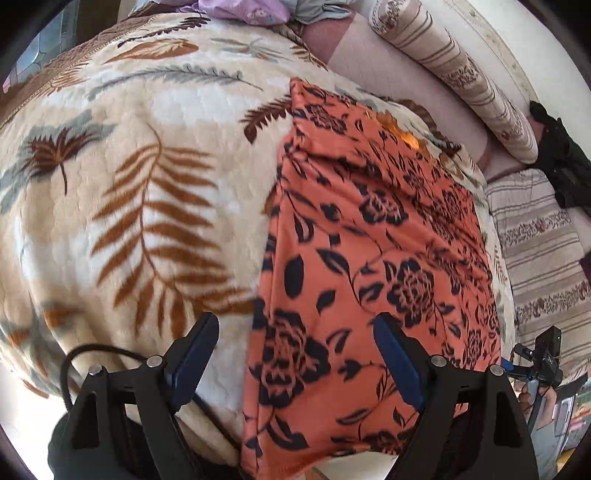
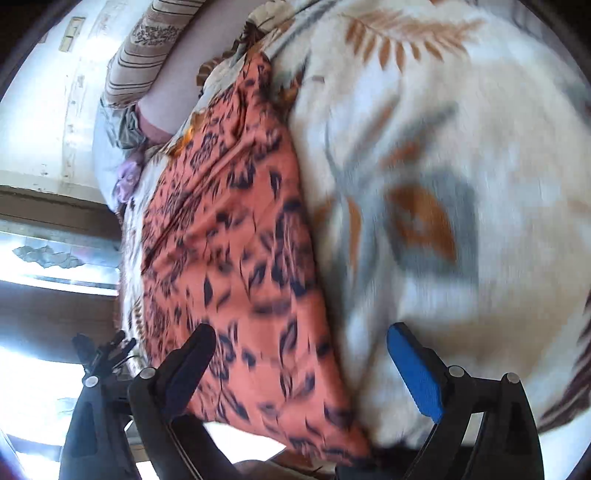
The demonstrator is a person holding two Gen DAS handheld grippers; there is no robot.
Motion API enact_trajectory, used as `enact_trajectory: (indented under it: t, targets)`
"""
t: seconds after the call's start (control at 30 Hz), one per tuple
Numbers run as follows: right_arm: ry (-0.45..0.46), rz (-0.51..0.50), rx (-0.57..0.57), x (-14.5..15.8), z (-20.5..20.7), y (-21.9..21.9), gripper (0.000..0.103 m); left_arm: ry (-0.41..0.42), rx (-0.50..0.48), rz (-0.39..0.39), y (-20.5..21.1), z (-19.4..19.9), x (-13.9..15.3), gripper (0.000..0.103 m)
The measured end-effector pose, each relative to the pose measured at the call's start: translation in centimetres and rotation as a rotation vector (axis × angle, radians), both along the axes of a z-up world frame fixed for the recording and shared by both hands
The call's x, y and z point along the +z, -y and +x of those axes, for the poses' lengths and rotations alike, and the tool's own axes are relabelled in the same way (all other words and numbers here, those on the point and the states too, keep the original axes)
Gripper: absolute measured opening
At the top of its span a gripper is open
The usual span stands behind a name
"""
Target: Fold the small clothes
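An orange garment with a dark floral print (image 1: 369, 251) lies flat, folded into a long strip, on a cream leaf-patterned blanket (image 1: 129, 184). My left gripper (image 1: 295, 332) is open above the garment's near left edge, holding nothing. In the right wrist view the same garment (image 2: 229, 251) runs up the left half, blurred by motion. My right gripper (image 2: 301, 339) is open over its near end, with its blue pad (image 2: 413, 369) above the blanket (image 2: 461, 184). The right gripper also shows in the left wrist view at the lower right (image 1: 543, 365).
Striped bolster pillows (image 1: 461, 77) and a striped cushion (image 1: 543, 266) lie to the right of the blanket. Purple and grey clothes (image 1: 243, 11) are heaped at the far end. A black object (image 1: 561, 158) sits at the right edge. A wall and window frame (image 2: 44, 206) are on the left.
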State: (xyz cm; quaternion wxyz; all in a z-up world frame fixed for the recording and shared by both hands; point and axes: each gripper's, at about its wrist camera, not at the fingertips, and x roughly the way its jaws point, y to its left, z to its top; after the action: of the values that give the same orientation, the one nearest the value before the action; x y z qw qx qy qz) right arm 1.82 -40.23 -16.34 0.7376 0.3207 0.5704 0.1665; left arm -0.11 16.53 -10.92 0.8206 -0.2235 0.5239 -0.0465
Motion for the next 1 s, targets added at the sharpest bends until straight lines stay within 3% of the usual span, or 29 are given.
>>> enact_trajectory:
  t: [0.1, 0.13, 0.2, 0.37, 0.5, 0.6, 0.63, 0.67, 0.7, 0.73, 0.83, 0.87, 0.9, 0.93, 1.0]
  targets:
    - [-0.008, 0.068, 0.009, -0.4, -2.5, -0.5, 0.079, -0.029, 0.010, -0.025, 1.0, -1.9, -0.8, 0.086]
    - [-0.016, 0.071, 0.031, -0.6, -3.1, -1.0, 0.066, -0.035, 0.014, -0.033, 1.1, -2.2, -1.0, 0.086]
    - [-0.010, 0.050, 0.048, -1.2, -4.1, -1.6, 0.063, -0.040, 0.019, -0.024, 1.3, -2.4, -1.2, 0.086]
    - [0.055, -0.065, 0.069, -0.6, -4.4, -2.6, 0.063, -0.032, -0.047, 0.096, 3.0, -2.8, -1.4, 0.084]
    - [0.078, -0.094, 0.094, -0.2, -4.3, -2.6, 0.064, -0.076, -0.012, 0.183, 2.4, -2.7, -2.4, 0.042]
    - [0.068, -0.102, 0.088, -0.1, -4.2, -2.6, 0.063, -0.082, -0.026, 0.194, 1.9, -2.9, -2.3, 0.020]
    - [0.066, -0.131, 0.093, 0.0, -4.2, -2.8, 0.056, -0.080, -0.030, 0.188, 1.7, -3.0, -2.3, 0.014]
    - [0.065, -0.184, 0.101, 0.3, -4.0, -3.5, 0.035, -0.077, -0.035, 0.181, 1.6, -3.1, -2.2, 0.011]
    - [0.068, -0.243, 0.108, 0.6, -4.2, -3.7, 0.023, -0.074, -0.038, 0.176, 1.5, -3.3, -2.2, 0.010]
    - [0.071, -0.240, 0.104, 0.8, -4.3, -3.5, 0.010, -0.071, -0.040, 0.177, 1.5, -3.4, -2.1, 0.010]
    - [0.099, -0.178, 0.070, 2.1, -4.9, -2.7, 0.010, -0.052, -0.044, 0.190, 1.9, -3.8, -1.6, 0.013]
    - [0.107, -0.164, 0.068, 2.4, -4.9, -2.6, 0.011, -0.049, -0.046, 0.196, 2.0, -3.9, -1.6, 0.020]
    - [0.109, -0.144, 0.066, 2.5, -4.9, -2.5, 0.014, -0.054, -0.047, 0.193, 2.3, -3.8, -1.7, 0.046]
    - [0.104, -0.139, 0.064, 2.3, -4.8, -2.5, 0.014, -0.055, -0.064, 0.174, 2.9, -3.7, -2.0, 0.061]
    - [0.066, -0.161, 0.054, 1.3, -4.4, -2.6, 0.022, -0.050, -0.120, 0.210, 4.3, -3.7, -2.1, 0.071]
